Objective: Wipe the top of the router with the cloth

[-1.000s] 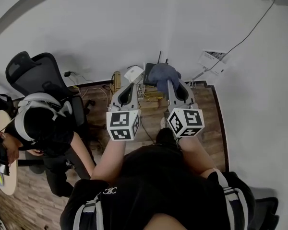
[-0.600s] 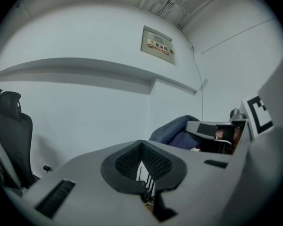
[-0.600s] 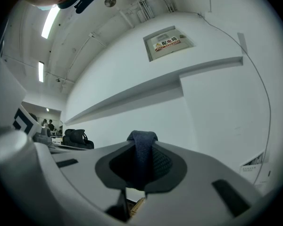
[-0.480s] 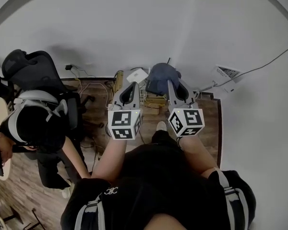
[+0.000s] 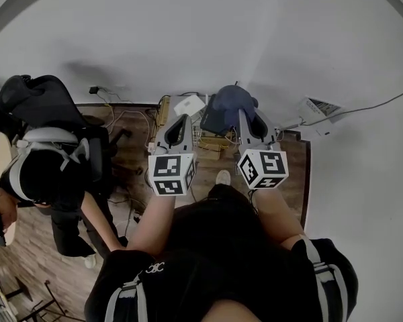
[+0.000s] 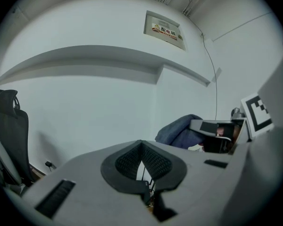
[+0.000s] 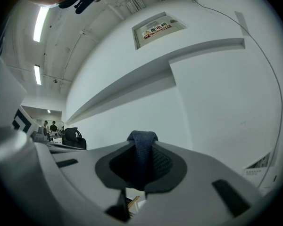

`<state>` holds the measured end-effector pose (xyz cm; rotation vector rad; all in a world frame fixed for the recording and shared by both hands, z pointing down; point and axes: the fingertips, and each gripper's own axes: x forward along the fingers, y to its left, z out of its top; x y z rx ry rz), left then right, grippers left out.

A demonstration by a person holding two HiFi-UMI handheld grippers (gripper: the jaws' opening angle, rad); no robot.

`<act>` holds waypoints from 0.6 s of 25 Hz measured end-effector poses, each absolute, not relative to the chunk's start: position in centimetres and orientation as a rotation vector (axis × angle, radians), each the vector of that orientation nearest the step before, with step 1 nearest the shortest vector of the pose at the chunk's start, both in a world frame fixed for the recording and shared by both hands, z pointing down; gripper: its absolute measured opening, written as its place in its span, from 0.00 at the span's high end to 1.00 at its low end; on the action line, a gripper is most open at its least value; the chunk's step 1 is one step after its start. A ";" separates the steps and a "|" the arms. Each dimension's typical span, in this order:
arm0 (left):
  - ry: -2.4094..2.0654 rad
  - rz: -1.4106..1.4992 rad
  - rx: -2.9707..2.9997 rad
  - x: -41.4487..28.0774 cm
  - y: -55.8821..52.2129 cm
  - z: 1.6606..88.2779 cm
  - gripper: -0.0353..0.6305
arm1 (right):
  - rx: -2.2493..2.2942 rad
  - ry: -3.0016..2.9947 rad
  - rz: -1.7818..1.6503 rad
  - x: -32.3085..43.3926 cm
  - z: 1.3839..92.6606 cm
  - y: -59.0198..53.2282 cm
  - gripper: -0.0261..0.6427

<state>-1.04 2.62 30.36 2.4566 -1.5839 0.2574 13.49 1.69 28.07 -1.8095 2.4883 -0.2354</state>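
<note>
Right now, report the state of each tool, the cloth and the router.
left tool: shut, nothing between its jaws.
right tool: shut on the cloth.
cloth: bunched, held over the router; contact unclear.
router: mostly hidden beneath the cloth.

Black shirt (image 5: 218,250) — grey shoulder straps (image 5: 123,292)

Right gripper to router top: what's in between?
Only the cloth, pinched by the right gripper and draped over the router; the head view shows it.
</note>
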 end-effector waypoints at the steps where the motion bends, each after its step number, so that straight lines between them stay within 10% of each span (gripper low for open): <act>1: -1.588 0.259 2.453 -0.6 2.1 30.4 0.95 | -1.808 2.494 -0.233 13.9 28.2 1.1 0.92; 15: -1.606 0.275 2.379 4.3 -6.1 33.4 0.95 | -1.731 2.681 -0.397 18.1 33.1 -8.2 0.92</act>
